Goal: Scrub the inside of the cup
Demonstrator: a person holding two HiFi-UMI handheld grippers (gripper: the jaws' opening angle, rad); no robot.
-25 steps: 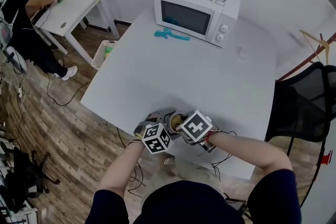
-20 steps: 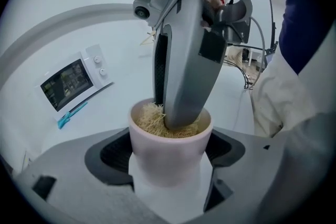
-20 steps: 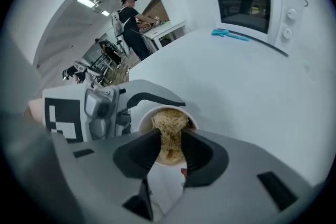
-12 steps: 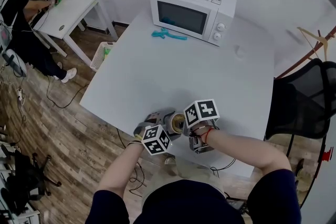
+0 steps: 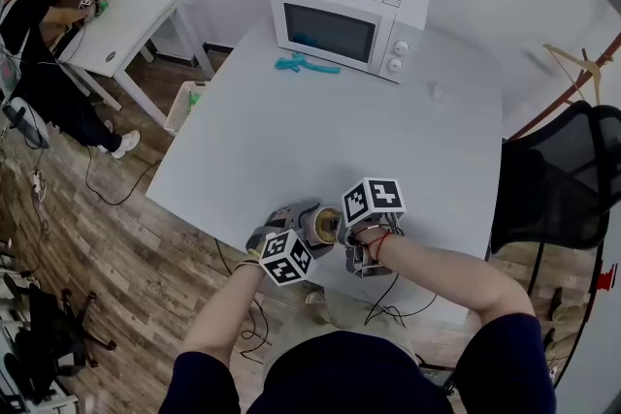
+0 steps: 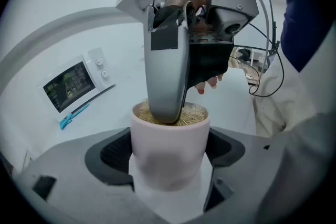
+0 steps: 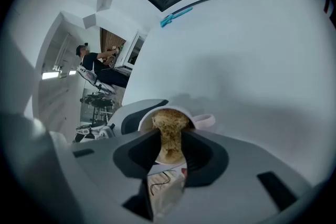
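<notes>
Bottom middle: the left gripper (image 6: 169, 159) hugs a pale pink round cup (image 6: 169, 134). The right gripper (image 7: 170, 150) pinches a tan stringy scrubber (image 7: 169, 126) inside (a hard push could tip the cup).

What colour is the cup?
The cup is pale pink. The left gripper view shows it best.

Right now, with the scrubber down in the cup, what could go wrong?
1. The right claw has the scrubber pushed into the cup; levering sideways could twist the cup out of the left claw.
2. The cup is held close to the near edge of the table, so if it slips it could go over that edge.
</notes>
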